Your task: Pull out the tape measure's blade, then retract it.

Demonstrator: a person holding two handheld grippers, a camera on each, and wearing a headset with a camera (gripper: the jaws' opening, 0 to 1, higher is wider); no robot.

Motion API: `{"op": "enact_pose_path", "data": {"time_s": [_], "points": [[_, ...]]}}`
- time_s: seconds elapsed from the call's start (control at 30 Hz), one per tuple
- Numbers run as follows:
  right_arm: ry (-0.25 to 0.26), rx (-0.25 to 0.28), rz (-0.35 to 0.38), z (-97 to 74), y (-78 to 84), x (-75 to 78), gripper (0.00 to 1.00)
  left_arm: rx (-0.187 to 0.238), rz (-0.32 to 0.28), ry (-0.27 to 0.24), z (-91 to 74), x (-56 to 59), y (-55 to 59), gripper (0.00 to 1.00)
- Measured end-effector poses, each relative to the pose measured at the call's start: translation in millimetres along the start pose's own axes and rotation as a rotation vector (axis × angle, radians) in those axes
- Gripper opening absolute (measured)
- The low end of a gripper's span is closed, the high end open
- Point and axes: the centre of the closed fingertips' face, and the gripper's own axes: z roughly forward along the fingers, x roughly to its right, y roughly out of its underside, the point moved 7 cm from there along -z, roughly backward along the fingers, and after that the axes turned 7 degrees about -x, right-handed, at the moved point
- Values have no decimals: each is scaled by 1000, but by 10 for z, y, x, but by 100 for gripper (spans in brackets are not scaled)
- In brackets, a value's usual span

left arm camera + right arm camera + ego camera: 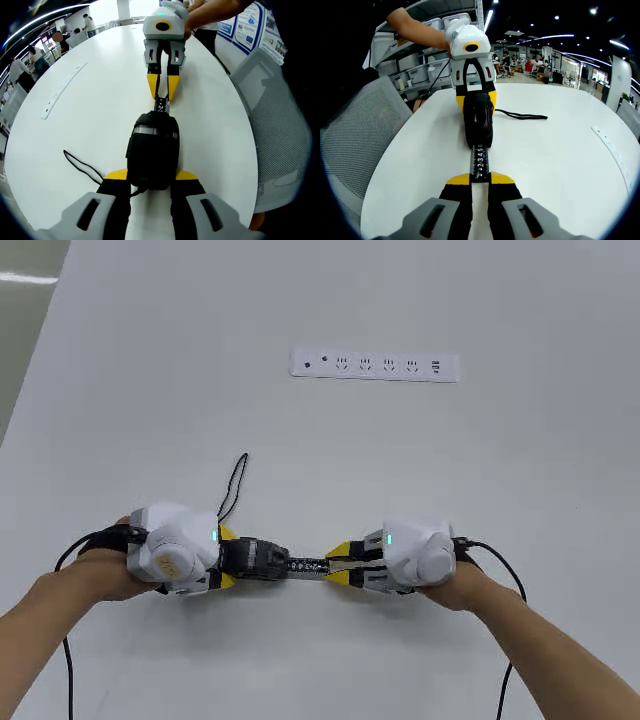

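Left gripper clamps tape measure; right gripper apparently pinches blade.

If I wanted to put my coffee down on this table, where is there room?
The broad white table between the power strip and the tape measure is bare, as is the stretch beyond the power strip. It is crowded near the person: left gripper, tape measure, blade and right gripper sit in one line, with a black strap looping just beyond.

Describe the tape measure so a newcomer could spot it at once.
On the white workbench, look between the two yellow-tipped grippers. The black tape measure case sits in the left gripper, its numbered blade pinched by the right gripper. Unlike the white power strip beyond, it trails a black cord loop.
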Motion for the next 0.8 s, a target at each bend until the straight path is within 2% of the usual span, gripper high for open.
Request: {"op": "enact_pose_path", "data": {"time_s": [0.8], "points": [[1, -7, -6, -83, 48, -1, 8, 1, 0, -2, -7, 8, 10, 26]]}}
